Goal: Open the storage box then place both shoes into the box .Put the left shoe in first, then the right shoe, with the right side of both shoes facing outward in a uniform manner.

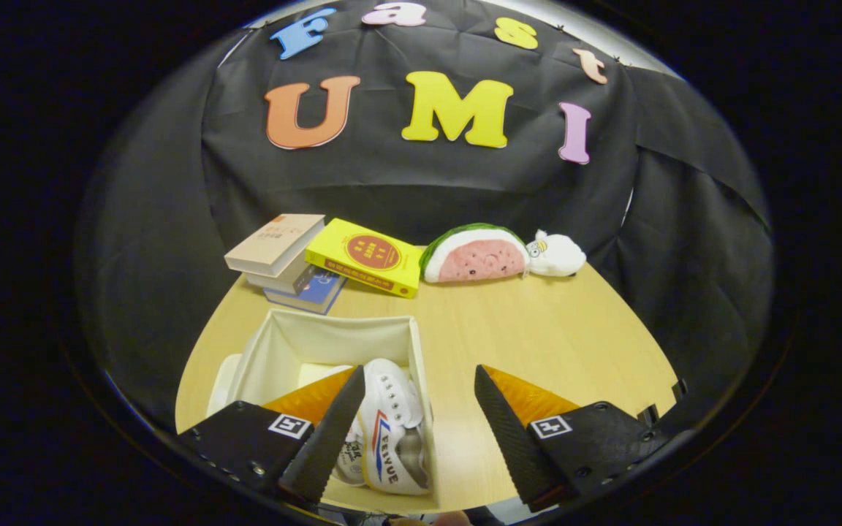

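Here, the storage box (333, 343) stood open on the table (552, 336) with white shoes (388, 431) lying inside.

The gripper (418, 427) hovered over the box's near right corner with its fingers spread wide apart, holding nothing; the left finger sat over the box interior beside the shoes, the right finger over bare tabletop outside the box's right wall. The shoes lay against that right wall, a red and blue stripe showing on the side; how many shoes were there could not be told clearly. The rest of the pale fabric-lined box looked unoccupied. Beyond the box, a stack of books (286, 263) and a yellow book (366, 257) lay near the back edge, with a watermelon plush (473, 254) and a small white plush (557, 256) beside them.
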Demonstrator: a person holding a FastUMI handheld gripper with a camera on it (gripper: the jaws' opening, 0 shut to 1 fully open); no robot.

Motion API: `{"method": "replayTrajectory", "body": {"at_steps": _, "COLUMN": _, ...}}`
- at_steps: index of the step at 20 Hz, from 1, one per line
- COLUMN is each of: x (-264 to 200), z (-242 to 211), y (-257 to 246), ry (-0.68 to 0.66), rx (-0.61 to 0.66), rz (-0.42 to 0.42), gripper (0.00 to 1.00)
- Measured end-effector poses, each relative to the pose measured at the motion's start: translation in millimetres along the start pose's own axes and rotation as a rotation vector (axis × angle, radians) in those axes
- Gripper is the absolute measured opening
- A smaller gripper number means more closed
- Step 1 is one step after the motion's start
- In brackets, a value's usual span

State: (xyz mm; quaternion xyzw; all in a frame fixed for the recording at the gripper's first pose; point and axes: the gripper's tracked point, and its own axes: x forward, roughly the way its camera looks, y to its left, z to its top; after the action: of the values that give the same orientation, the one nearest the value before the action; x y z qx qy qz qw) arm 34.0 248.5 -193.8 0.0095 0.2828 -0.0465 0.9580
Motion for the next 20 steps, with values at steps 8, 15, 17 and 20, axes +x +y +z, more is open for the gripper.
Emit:
{"method": "replayTrajectory", "body": {"at_steps": 8, "x": -69.9, "z": 40.7, "y": -42.3, "ry": -0.176, "rx": 0.035, "rz": 0.017, "gripper": 0.94}}
{"method": "replayTrajectory", "body": {"at_steps": 15, "x": -145.7, "z": 80.9, "y": -73.7, "ry": -0.368, "rx": 0.051, "rz": 0.074, "gripper": 0.94}}
{"method": "replayTrajectory", "body": {"at_steps": 17, "x": -163.4, "z": 80.8, "y": -81.0, "ry": -0.420, "rx": 0.042, "rz": 0.100, "gripper": 0.94}}
{"method": "replayTrajectory", "body": {"at_steps": 20, "x": -178.6, "z": 63.6, "y": -87.7, "ry": -0.436, "rx": 0.023, "rz": 0.135, "gripper": 0.94}}
